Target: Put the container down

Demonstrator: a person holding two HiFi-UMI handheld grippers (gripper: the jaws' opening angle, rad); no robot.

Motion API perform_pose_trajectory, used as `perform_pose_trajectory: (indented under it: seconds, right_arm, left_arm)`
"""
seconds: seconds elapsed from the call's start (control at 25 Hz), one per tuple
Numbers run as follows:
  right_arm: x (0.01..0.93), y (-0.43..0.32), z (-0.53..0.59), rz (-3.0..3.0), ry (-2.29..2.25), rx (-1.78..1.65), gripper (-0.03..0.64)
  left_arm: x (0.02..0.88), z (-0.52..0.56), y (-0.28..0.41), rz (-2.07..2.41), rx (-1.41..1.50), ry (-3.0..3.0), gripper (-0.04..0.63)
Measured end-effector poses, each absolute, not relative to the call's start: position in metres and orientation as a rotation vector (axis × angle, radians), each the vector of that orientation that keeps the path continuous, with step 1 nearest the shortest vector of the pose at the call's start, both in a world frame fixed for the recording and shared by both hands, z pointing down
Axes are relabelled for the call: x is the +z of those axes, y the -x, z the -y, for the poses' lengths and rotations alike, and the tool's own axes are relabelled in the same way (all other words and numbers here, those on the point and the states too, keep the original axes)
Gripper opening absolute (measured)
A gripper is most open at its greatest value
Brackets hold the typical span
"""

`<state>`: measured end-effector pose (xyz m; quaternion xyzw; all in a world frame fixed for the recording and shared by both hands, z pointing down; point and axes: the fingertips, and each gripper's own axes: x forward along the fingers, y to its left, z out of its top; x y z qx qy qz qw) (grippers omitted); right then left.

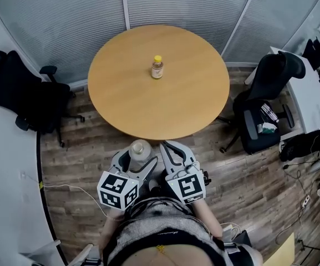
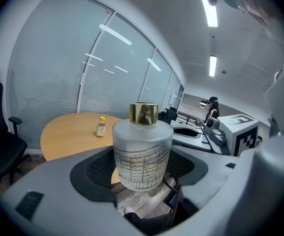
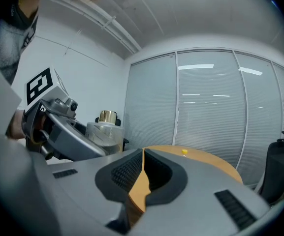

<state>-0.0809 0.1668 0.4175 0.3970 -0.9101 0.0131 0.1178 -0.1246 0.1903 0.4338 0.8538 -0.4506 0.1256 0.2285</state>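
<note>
L gripper [image 2: 142, 170] clamps container [image 2: 142, 154]; cap [image 2: 143, 113] gold close-up.

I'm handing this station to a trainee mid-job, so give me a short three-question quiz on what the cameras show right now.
1. Multiple choice: what does the left gripper hold? A) a mug B) a frosted bottle with a gold cap C) nothing.
2. True or false: the round table is bare.
3. Fill in: the right gripper has its jaws ____.
Key: 1 B. 2 false: a small yellow-capped bottle stands on it. 3 shut, with nothing between them.
</note>
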Motion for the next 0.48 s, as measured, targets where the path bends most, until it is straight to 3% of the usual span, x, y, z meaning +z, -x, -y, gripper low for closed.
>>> perform_pose_trajectory:
  seconds: [0.48]
  right_arm:
    - [0.412,0.058,-0.099,2.67,-1.16,0.036,0.025]
  left_arm:
    - [0.43,-0.124,0.101,1.245,0.347,-2.352,0.327]
